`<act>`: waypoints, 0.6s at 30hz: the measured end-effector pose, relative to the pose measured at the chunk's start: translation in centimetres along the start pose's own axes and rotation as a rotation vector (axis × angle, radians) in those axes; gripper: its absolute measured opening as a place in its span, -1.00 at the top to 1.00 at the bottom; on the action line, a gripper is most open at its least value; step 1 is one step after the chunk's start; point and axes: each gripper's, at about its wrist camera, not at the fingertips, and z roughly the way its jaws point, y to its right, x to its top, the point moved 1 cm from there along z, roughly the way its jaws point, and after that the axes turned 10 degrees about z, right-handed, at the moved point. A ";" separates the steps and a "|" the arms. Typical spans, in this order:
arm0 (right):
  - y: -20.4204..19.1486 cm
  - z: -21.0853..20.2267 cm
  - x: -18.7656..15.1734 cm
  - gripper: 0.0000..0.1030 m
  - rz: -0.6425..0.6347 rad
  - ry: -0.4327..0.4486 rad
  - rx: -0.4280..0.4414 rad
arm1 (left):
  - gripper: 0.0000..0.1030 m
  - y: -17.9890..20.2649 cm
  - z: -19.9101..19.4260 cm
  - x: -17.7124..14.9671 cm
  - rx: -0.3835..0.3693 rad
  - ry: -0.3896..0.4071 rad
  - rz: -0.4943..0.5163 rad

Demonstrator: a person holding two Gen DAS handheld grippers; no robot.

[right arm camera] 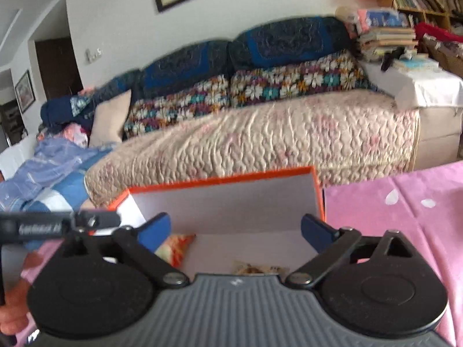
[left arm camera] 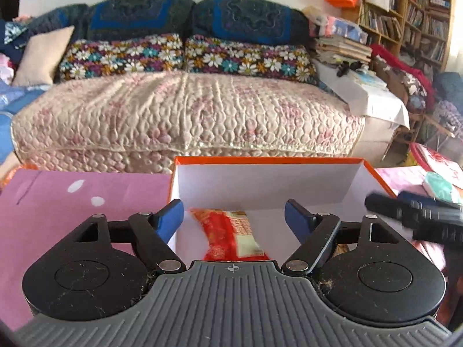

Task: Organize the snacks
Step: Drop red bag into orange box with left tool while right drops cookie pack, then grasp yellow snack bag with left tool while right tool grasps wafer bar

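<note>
From the left wrist, the left gripper (left arm camera: 234, 217) is seen spread wide over the orange box (left arm camera: 379, 179) — a red snack packet (left arm camera: 231, 232) lies inside, between its fingers, ungripped.

From the right wrist, the right gripper (right arm camera: 235, 230) is likewise spread over the box (right arm camera: 317, 186); the packet (right arm camera: 175, 247) is seen beside its left finger, a second packet (right arm camera: 260, 269) below.
</note>
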 end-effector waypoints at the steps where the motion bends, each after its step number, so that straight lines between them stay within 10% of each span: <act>1: -0.1 -0.5 0.2 -0.88 0.006 0.001 0.007 | -0.10 0.0 -1.1 -0.5 0.001 0.009 0.002; 9: -1.1 -5.7 -0.6 -0.98 -0.005 0.004 -0.030 | -0.29 0.2 -11.7 -7.6 -0.013 0.026 -0.002; 18: 2.6 -13.7 -7.1 -0.99 0.075 -0.054 -0.100 | -0.30 3.9 -17.8 -18.6 -0.106 -0.145 -0.072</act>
